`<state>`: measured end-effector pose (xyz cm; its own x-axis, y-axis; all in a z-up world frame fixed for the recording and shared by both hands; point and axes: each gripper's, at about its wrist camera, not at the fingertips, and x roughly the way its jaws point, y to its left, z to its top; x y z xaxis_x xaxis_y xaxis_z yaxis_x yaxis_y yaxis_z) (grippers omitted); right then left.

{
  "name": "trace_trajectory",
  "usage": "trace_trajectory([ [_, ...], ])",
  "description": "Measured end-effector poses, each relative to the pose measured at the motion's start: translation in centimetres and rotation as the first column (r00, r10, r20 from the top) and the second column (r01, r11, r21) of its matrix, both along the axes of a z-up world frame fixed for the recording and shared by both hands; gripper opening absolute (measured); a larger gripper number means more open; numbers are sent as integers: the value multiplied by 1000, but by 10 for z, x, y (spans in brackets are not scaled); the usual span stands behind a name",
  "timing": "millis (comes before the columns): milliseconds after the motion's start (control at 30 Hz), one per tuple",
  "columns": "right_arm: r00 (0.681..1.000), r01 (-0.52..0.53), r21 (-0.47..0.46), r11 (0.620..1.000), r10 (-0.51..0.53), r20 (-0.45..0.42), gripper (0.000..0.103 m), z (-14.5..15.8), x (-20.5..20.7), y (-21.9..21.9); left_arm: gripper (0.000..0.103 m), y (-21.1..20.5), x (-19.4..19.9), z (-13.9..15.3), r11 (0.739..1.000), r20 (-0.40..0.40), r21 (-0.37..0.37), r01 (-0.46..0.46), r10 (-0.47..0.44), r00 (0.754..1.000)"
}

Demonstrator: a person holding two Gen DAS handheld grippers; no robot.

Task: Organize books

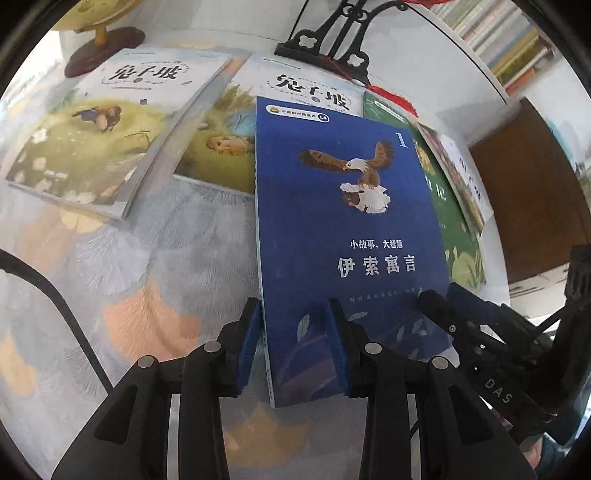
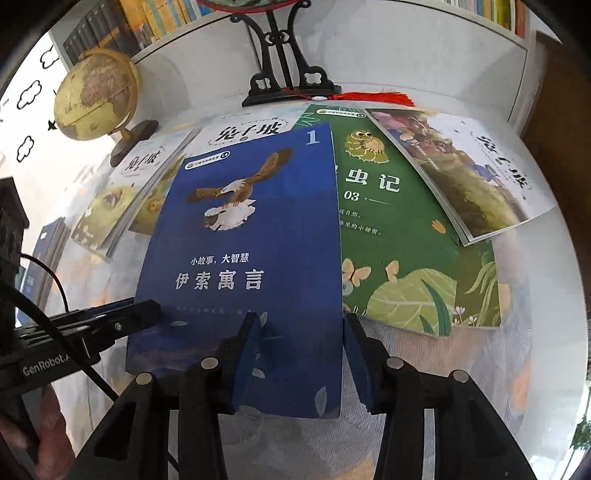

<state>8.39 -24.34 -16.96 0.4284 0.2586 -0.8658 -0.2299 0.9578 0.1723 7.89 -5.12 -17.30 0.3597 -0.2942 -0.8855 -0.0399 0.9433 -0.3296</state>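
A blue book with an eagle on its cover lies on top of other books on the patterned tablecloth. My left gripper straddles its near left corner, one pad left of the spine and one on the cover. My right gripper straddles its near right corner the same way. Both stand open, not clamped. A green insect book lies partly under the blue one. Several white rabbit-title books lie around them.
A globe on a wooden stand is at the back left. A black ornamental stand with a red tassel sits behind the books. Bookshelves line the back wall. A dark stack of books lies at the left edge.
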Motion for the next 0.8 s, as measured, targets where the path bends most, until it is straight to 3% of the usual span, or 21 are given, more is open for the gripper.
trace_trajectory([
  [500, 979, -179, -57, 982, 172, -111, 49, -12, -133, -2, 32, -7, -132, -2, 994, -53, 26, 109, -107, 993],
  [633, 993, -94, -97, 991, 85, -87, 49, -10, -136, -12, 32, 6, -135, -2, 999, -51, 11, 36, -35, 998],
  [800, 997, -55, -41, 998, 53, -62, 50, -13, -133, -18, 36, -2, -130, -5, 997, -25, 27, 72, -71, 997],
])
